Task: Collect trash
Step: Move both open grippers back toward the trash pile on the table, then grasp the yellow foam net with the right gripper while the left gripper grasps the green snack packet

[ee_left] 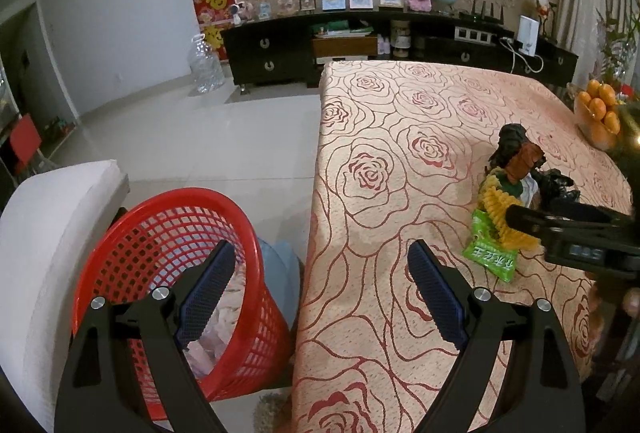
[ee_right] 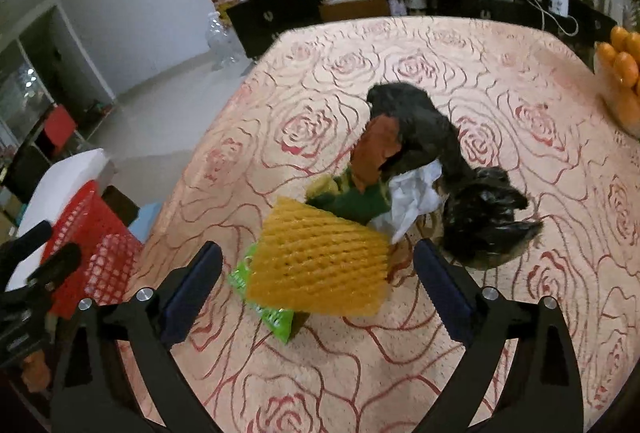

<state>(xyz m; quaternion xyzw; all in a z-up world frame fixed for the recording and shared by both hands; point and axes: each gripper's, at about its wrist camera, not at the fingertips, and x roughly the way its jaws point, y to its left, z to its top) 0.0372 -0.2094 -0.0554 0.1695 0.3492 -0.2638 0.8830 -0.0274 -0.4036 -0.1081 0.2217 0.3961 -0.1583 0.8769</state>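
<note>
A trash pile lies on the rose-patterned tablecloth (ee_right: 320, 73): a yellow foam net (ee_right: 320, 265) on a green wrapper (ee_right: 272, 313), white paper (ee_right: 412, 193), an orange-brown wrapper (ee_right: 372, 149) and crumpled black bags (ee_right: 480, 217). My right gripper (ee_right: 318, 249) is open just above the table, with the yellow net between its fingers and untouched by the pads. It enters the left wrist view (ee_left: 560, 229) beside the same pile (ee_left: 516, 169). My left gripper (ee_left: 320, 253) hangs open and empty over the table's left edge, next to a red mesh basket (ee_left: 168, 233) on the floor.
A bowl of oranges (ee_left: 598, 113) stands at the table's right edge. A white cushioned seat (ee_left: 40, 233) sits left of the basket, with a pale blue object (ee_left: 280, 265) between basket and table. A dark cabinet (ee_left: 280, 53) and a clear water jug (ee_left: 206, 65) line the far wall.
</note>
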